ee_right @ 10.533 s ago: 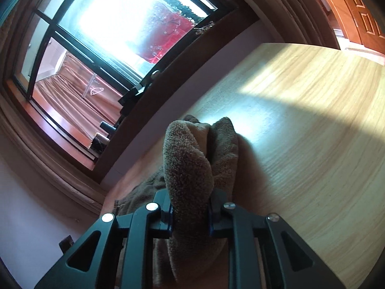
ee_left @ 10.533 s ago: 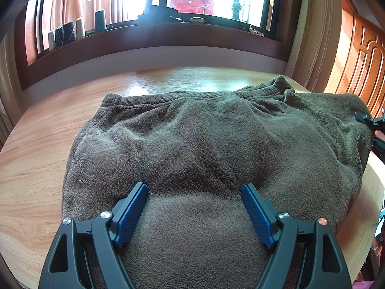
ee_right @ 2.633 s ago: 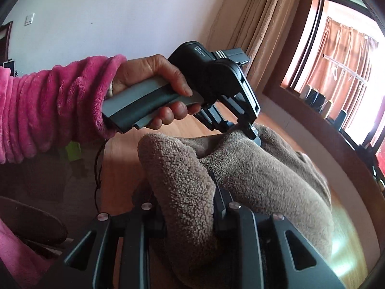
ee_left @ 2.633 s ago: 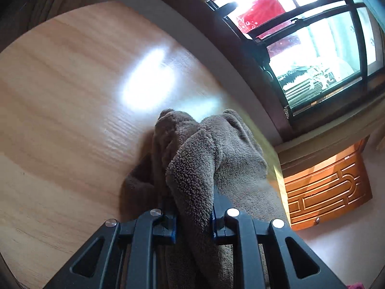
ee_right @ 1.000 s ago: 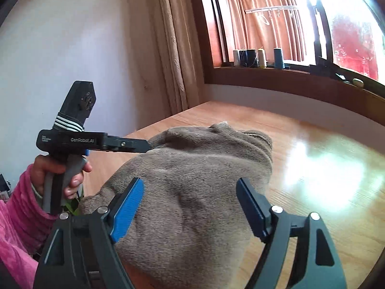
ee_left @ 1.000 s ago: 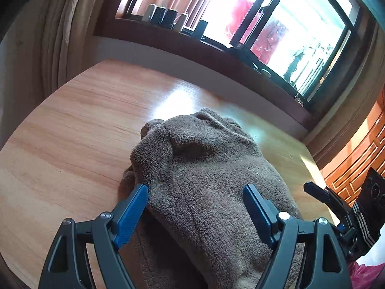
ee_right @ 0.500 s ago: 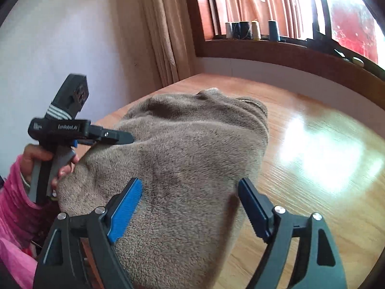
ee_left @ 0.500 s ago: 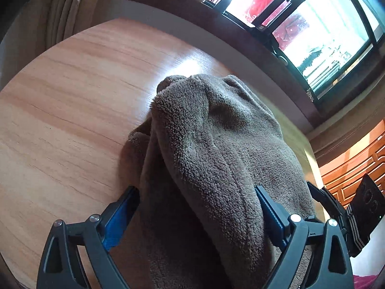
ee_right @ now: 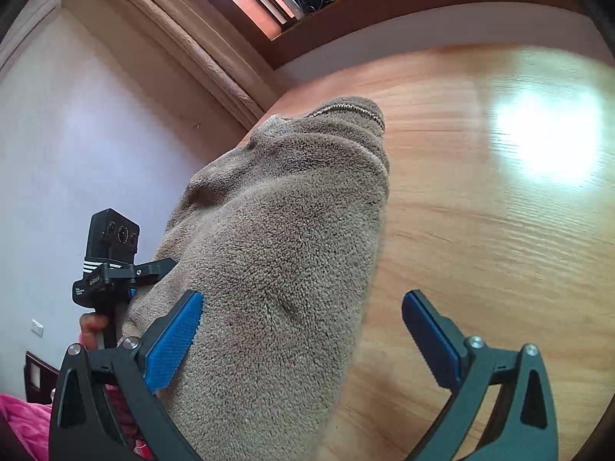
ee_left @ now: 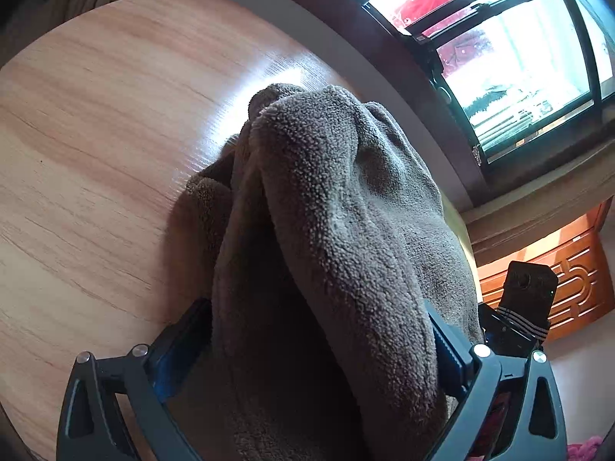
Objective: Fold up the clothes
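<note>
Opening both jaws wide, I am straddling the brown fleece point(ee_left: 346, 207) without gripping; closing between them on one layer could unravel the fold across the bench point(ee_left: 96, 123).

My left gripper point(ee_left: 315, 349) angles downward, its jaws opening to full spread, with the fleece garment point(ee_left: 346, 207) bulging between the blue pads without being pinched. My right gripper point(ee_right: 303, 330) also tilts down, its jaws opening wide; the fleece lies against its left pad point(ee_right: 173, 340) while the right pad stands free. My left hand point(ee_right: 92, 326) wraps the handle, pink sleeve point(ee_right: 23, 418) below.
</note>
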### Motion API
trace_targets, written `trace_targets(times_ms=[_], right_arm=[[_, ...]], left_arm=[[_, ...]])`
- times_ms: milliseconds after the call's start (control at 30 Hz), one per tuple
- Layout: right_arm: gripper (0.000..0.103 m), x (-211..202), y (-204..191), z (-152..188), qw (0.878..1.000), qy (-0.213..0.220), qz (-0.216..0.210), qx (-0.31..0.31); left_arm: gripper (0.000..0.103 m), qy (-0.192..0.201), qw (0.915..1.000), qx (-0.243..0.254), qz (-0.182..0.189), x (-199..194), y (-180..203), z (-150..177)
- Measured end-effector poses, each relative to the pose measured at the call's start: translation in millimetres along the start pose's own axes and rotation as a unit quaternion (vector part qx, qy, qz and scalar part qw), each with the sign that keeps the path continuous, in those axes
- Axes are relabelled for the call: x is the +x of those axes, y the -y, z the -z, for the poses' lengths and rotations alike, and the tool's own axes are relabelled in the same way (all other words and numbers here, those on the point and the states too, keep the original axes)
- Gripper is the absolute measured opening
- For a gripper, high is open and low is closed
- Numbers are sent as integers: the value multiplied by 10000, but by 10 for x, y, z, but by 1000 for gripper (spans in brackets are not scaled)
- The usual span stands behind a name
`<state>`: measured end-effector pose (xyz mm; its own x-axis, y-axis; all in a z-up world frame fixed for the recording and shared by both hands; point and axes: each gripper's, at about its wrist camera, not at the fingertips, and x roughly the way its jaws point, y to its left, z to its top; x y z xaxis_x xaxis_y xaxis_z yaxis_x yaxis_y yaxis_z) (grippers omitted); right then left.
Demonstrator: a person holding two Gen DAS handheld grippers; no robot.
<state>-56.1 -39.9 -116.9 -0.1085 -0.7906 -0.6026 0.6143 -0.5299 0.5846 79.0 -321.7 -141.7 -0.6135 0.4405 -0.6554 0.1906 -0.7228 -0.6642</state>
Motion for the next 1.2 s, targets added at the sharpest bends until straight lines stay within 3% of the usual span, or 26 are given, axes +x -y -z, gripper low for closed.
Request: trace_targets(times_ms=[367,533,700,900,1200], right_arm=[[103,279,37,5,9957,-428,-746,331],[102,341,-106,19,9974,-406,-596,-4],[89,331,-160,44,9979,-320,-542,-147],[75,277,-315,70,9982,-114,-320,-497],[68,174,-597,-111,9946,305,-167,-980]], left_arm=[[102,-21,9997,55,251,49,13,-5],[102,3,9995,56,299,43,2,-5],[102,9,9995,40,299,44,3,11],[91,66,9997,-12,239,57,34,36],[83,498,9985,-92,226,-158,59,-16]])
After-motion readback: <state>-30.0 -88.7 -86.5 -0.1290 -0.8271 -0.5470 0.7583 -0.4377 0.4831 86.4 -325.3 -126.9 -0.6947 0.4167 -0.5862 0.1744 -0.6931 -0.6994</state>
